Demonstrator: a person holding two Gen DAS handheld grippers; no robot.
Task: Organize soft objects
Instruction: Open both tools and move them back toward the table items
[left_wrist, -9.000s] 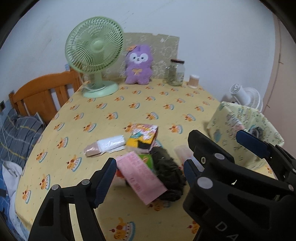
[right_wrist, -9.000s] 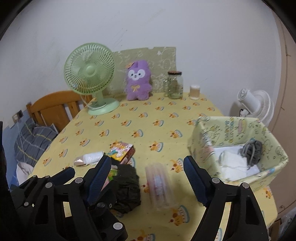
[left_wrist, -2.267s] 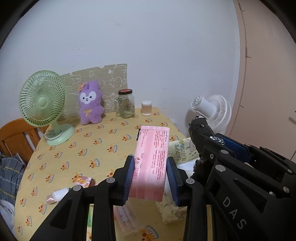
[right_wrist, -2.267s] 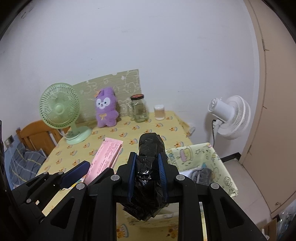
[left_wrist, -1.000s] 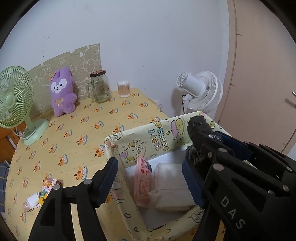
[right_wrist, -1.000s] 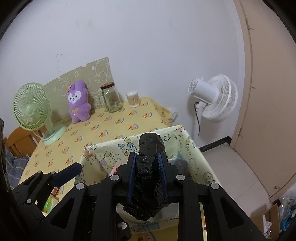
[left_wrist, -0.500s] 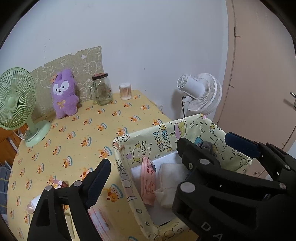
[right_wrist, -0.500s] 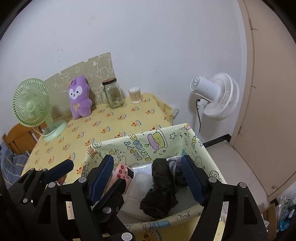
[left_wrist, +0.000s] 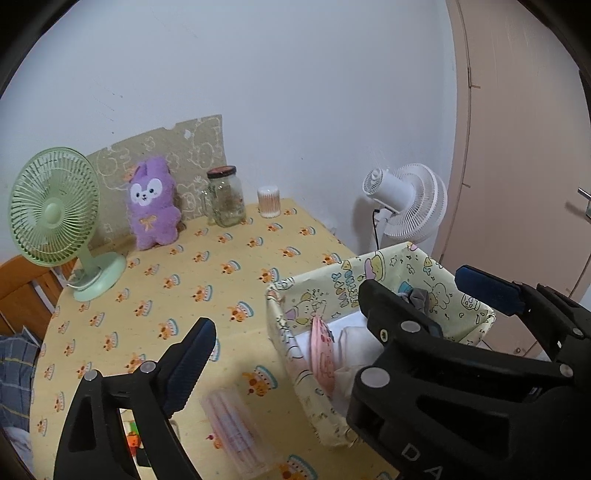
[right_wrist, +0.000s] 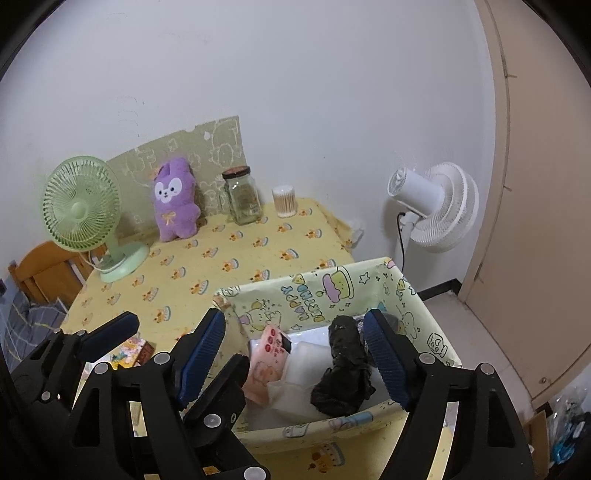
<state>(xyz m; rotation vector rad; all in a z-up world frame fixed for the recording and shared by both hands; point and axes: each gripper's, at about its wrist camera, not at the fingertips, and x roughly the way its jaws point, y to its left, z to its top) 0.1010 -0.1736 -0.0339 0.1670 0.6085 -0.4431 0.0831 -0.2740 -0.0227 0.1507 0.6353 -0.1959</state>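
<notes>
A yellow cartoon-print fabric box (right_wrist: 317, 291) stands at the table's right edge, also in the left wrist view (left_wrist: 332, 280). Inside lie a pink packet (right_wrist: 267, 360), white folded cloth (right_wrist: 299, 380), a dark crumpled soft bundle (right_wrist: 343, 373) and a grey item behind it. My right gripper (right_wrist: 295, 354) is open and empty above the box. My left gripper (left_wrist: 288, 328) is open and empty, left of the box over the table; the pink packet (left_wrist: 321, 354) leans inside the box's left wall.
On the yellow tablecloth (left_wrist: 192, 266): a green desk fan (left_wrist: 55, 214), a purple plush (left_wrist: 151, 206), a glass jar (left_wrist: 223, 195), a cotton-swab tub (left_wrist: 269, 201). A clear packet (left_wrist: 236, 428) and colourful snack packets (right_wrist: 131, 350) lie near the front. A white floor fan (right_wrist: 432, 206) stands right.
My right gripper has let go of the dark bundle, which now lies in the box, and its jaws are wide open. My left gripper has drawn back leftwards from the box.
</notes>
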